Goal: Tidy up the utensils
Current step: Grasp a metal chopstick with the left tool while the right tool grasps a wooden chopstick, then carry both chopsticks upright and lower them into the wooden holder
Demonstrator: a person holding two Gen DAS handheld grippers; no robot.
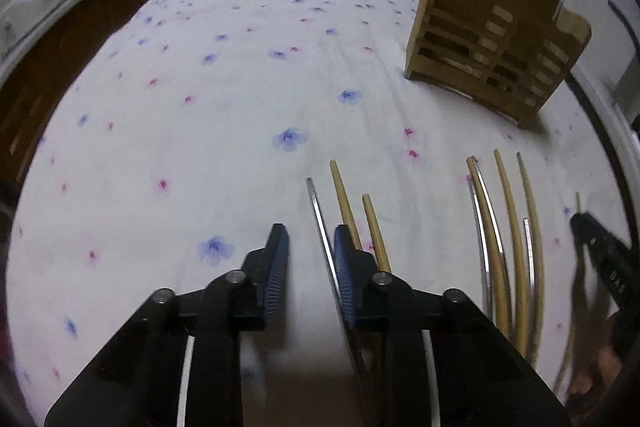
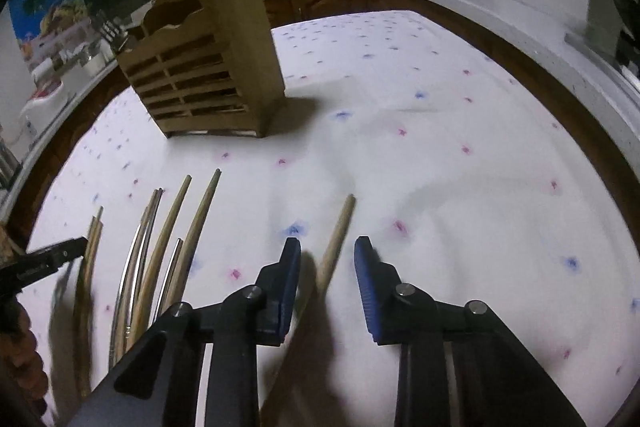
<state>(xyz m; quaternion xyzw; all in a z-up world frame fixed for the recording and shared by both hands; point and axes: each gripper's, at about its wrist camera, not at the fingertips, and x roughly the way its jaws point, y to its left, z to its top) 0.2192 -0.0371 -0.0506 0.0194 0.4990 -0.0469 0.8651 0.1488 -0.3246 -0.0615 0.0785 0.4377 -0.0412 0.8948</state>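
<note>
Chopsticks lie side by side on a table under a white cloth point(image 1: 224, 75) printed with small blue and pink flowers, tips pointing toward the far edge. At the left of the row, seen from the left wrist, a metal chopstick point(image 1: 318, 215) lies with two wooden chopsticks point(image 1: 343, 201) just beside it. The left gripper point(image 1: 310, 233) hangs over them with its jaws spread; the metal stick runs along the inner face of its right-hand pad point(image 1: 342, 267), and whether they touch I cannot tell. To the left of this gripper the cloth is bare out to the table's edge. Further right lies a mixed bundle of wooden and metal chopsticks point(image 1: 504, 227). A slatted wooden utensil holder point(image 1: 492, 43) stands upright near the far right corner, well apart from the row. At the right end, a single wooden chopstick point(image 2: 338, 239) lies between the spread jaws of the right gripper point(image 2: 328, 247), clear of both pads. Open cloth stretches right of it.
</note>
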